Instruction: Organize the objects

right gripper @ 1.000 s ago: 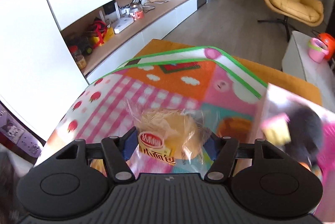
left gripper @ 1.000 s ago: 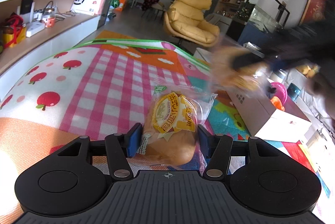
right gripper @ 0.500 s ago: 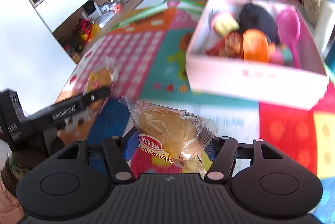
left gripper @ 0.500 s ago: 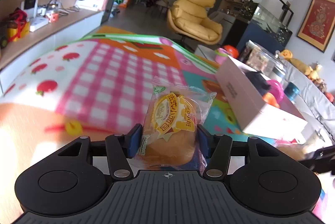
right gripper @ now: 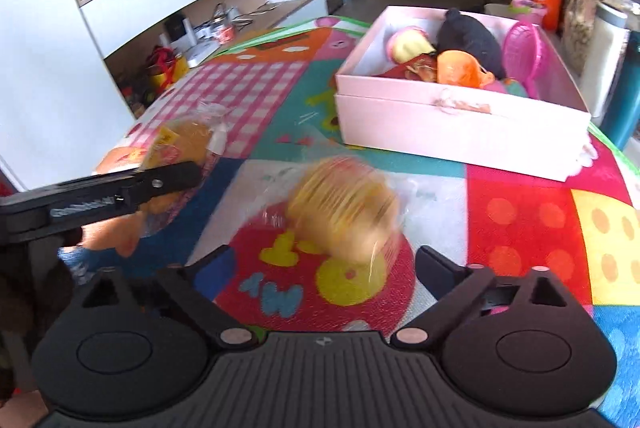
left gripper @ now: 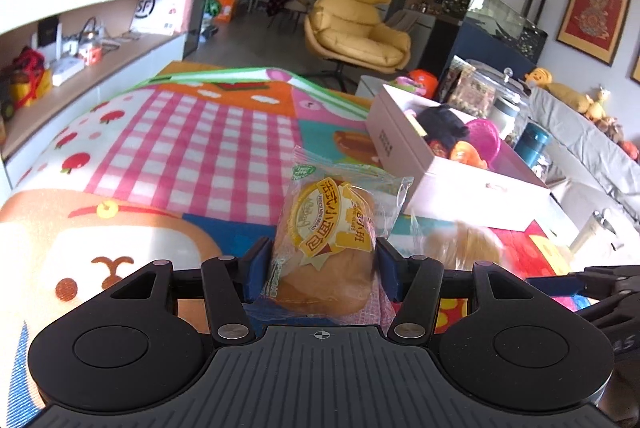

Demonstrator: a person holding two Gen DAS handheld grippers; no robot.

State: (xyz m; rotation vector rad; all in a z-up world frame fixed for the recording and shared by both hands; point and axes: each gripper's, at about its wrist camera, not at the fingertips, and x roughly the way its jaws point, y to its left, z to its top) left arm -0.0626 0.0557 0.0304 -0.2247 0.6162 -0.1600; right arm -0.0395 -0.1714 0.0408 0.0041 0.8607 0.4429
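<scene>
Left tongs [left gripper: 322,268] are pinching a wrapped bun [left gripper: 328,248]; right tongs [right gripper: 322,264], spread, are releasing another bun [right gripper: 344,211]. Carry the held one steadily toward the pink box [right gripper: 460,123].

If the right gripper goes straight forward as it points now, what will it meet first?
Most likely the blurred bread packet, which lies just ahead of the open right gripper on the play mat. Beyond it stands the pink box. Depth is unclear because of the blur.

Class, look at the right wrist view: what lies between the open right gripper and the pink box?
In the right wrist view, a blurred wrapped bun lies on the mat between the right gripper and pink box.
</scene>
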